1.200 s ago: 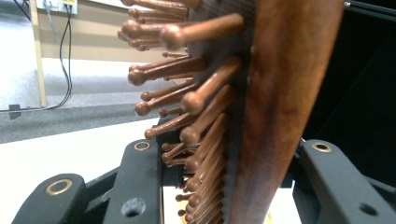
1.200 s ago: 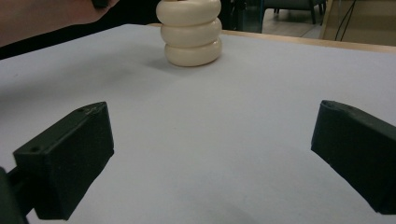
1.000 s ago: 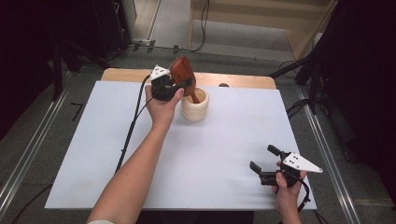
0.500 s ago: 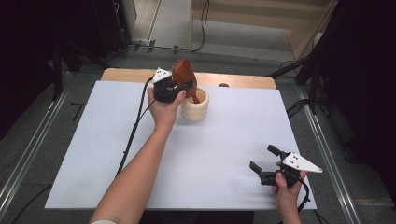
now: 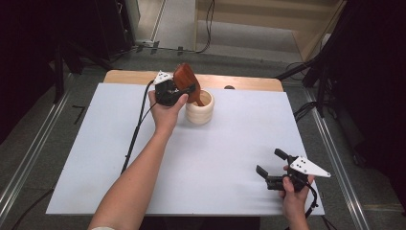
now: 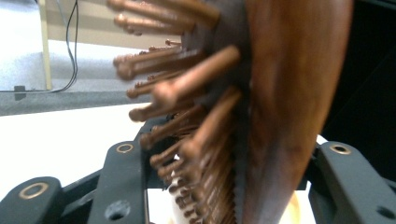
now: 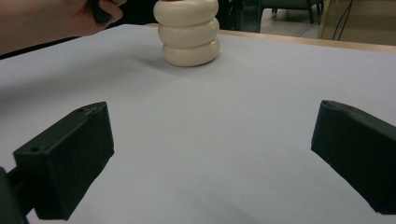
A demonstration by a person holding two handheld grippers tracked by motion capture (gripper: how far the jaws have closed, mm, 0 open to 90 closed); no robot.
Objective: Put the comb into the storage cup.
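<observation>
Left gripper (image 5: 184,91), clamped on brown wooden bristled hairbrush (image 5: 184,79)

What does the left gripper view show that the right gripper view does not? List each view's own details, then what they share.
The left gripper view shows the wooden hairbrush close up, clamped between that gripper's two jaws, with its rounded bristle pins pointing left and a strip of floor with a cable behind.

The right gripper view shows that gripper's jaws wide apart with nothing between them, the cream ribbed cup standing upright farther off, and part of the person's other hand beside it.

Both show the white table cover under the jaws.
</observation>
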